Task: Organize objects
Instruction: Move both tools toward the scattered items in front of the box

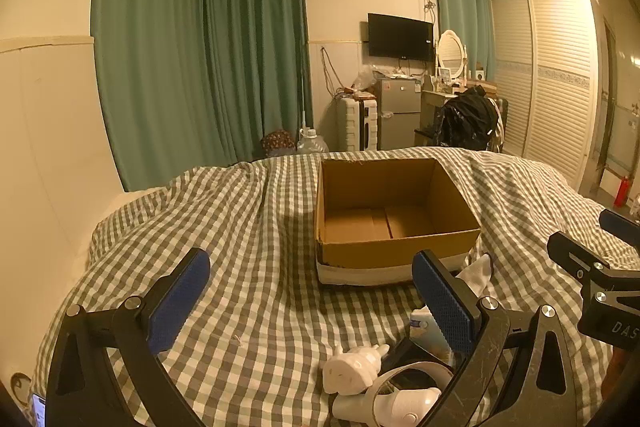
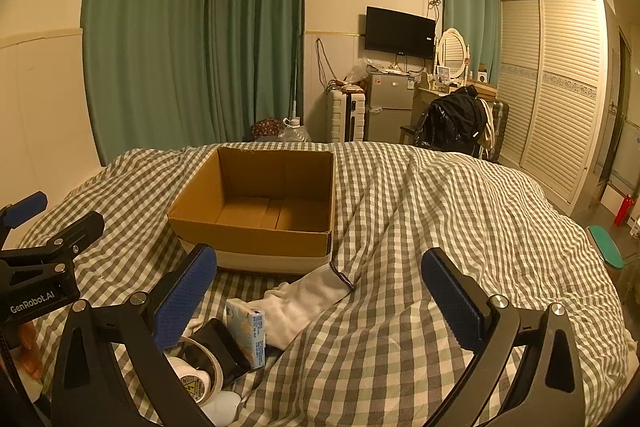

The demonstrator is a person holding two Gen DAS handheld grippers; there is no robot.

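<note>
Cardboard box (image 1: 396, 211) sits open-topped in the middle of the checked bedspread (image 1: 240, 227); the left gripper (image 1: 312, 303) gapes wide, holding nothing, with a white plug (image 1: 352, 367) lying near.

In the right wrist view the right gripper (image 2: 320, 291) is spread wide over a white sock (image 2: 304, 303) and tissue pack (image 2: 248, 335) at the near edge.

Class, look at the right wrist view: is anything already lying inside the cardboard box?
No, the cardboard box shows only its bare brown floor and walls.
</note>
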